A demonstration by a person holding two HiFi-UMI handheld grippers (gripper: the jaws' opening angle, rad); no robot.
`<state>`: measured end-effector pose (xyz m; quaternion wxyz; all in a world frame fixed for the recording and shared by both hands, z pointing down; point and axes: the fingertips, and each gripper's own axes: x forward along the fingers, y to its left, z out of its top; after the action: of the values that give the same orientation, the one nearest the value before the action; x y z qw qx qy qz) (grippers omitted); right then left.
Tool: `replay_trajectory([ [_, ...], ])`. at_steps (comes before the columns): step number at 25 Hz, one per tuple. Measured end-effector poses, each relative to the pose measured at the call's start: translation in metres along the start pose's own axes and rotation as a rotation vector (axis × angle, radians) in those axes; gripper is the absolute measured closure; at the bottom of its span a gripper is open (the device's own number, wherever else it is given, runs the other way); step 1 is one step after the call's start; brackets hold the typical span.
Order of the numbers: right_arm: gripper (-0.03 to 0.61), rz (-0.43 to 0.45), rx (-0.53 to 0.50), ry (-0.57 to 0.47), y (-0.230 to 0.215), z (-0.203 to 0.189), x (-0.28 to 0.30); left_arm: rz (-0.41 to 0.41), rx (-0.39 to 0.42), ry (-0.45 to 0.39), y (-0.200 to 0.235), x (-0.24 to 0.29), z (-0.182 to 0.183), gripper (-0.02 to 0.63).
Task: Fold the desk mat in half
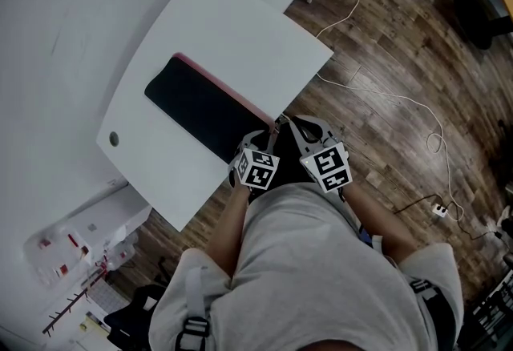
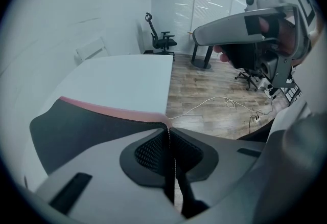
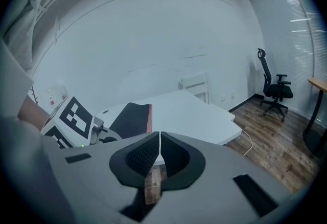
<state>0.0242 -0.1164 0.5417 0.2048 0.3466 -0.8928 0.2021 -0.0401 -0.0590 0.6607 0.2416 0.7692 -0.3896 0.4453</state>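
Desk mat (image 1: 200, 105) is lying on the white desk (image 1: 240, 29), black face up, with a pink strip showing along one long edge. Left gripper (image 2: 166, 127) is pinching the mat's corner nearest the person, its jaws clamped on it. Right gripper (image 3: 160, 135) is hovering just beside the left, jaws pressed together and gripping nothing.

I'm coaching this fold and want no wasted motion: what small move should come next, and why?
Probably lift the left gripper slightly, peeling its corner off the table. Its jaws look closed on the pink-edged near corner of the desk mat, the rest of it lies flat, and the right gripper is shut on nothing, beyond the table edge.
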Motion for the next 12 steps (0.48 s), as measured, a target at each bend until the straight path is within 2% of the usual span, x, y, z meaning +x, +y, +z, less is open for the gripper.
replay_trajectory([
  [12,0.537,-0.013,0.018,-0.009,-0.0031,0.0017,-0.0044,-0.006,0.021,-0.002,-0.0016,0.0035,0.0065,0.569],
])
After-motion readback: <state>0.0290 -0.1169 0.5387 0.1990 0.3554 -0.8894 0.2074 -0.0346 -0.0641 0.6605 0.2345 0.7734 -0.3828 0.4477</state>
